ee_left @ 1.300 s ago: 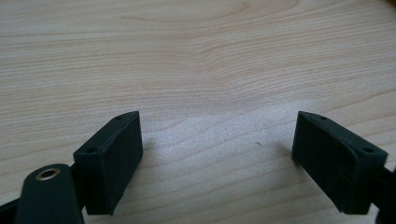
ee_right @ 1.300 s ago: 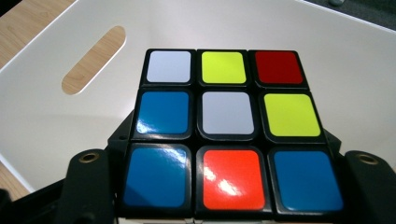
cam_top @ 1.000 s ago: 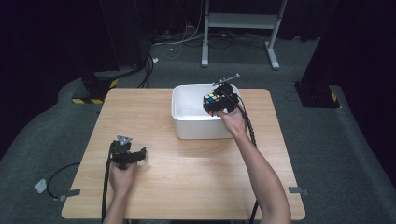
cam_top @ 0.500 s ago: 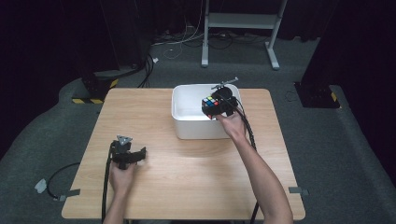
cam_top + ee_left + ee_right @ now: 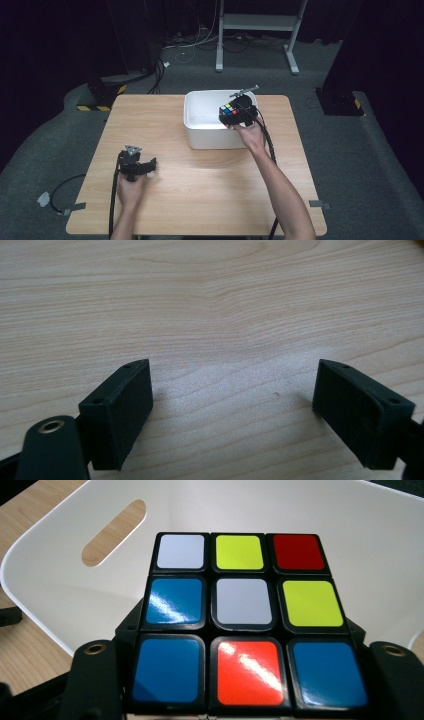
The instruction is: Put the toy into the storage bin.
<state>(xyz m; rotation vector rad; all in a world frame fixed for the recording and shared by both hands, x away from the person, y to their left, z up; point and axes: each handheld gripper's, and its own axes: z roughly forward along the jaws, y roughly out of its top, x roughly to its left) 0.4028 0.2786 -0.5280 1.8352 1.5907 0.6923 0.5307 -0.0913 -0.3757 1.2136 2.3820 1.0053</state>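
The puzzle cube is pinched between the right gripper jaws above the white bin, upper centre, seemingly for dropping in, while the left gripper is rested spread, lower left.

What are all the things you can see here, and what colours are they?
Puzzle cube: one, black with white, yellow, red, blue and orange squares, held over the bin.
Bin: one, white, at the table's far middle.
Table: one, light wood, on grey floor.
Stand: one, pale metal, behind the table.
Right gripper: one, black, shut on the cube.
Left gripper: one, black, open, low over the table's near left.
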